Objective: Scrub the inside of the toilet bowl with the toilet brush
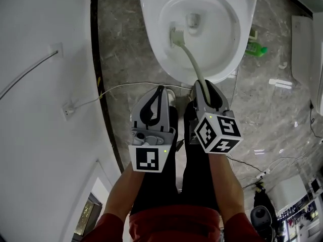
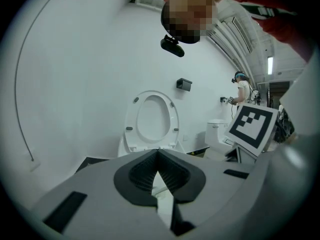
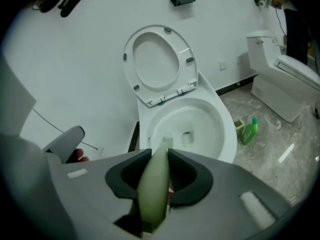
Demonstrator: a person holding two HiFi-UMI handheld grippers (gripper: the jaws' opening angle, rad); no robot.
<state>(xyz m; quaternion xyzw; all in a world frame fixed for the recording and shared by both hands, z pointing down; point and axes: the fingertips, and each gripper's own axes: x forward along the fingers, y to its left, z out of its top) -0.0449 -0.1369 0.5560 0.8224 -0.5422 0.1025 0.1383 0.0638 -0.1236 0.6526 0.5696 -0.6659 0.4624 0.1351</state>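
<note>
**While the right gripper pinches the brush, the left one's shut on nothing**

Since the right gripper view looks straight down the jaws, it's easy to call: the right gripper has its dark pads squeezed onto the pale green handle of the toilet brush. The handle's back end is lost down inside the jaws. The left gripper has its fingertips touching, with only a small gap lower down and nothing in it.

From the head view, the handle runs out of the right gripper and curves down into the toilet bowl. The brush head sits against the bowl's inner wall, left of the drain. The bristles are too small to make out. The left gripper hangs just beside the right one, in front of the rim. The toilet's back end is cut off at the top of that view.

The floor is grey marble-look tile and the wall is plain white, with a thin cable trailing from a wall socket. The seat is flipped up against the wall. A green bottle stands on the floor right of the bowl, just beside a small green tub whose contents I can't see. A second toilet stands further right.
</note>
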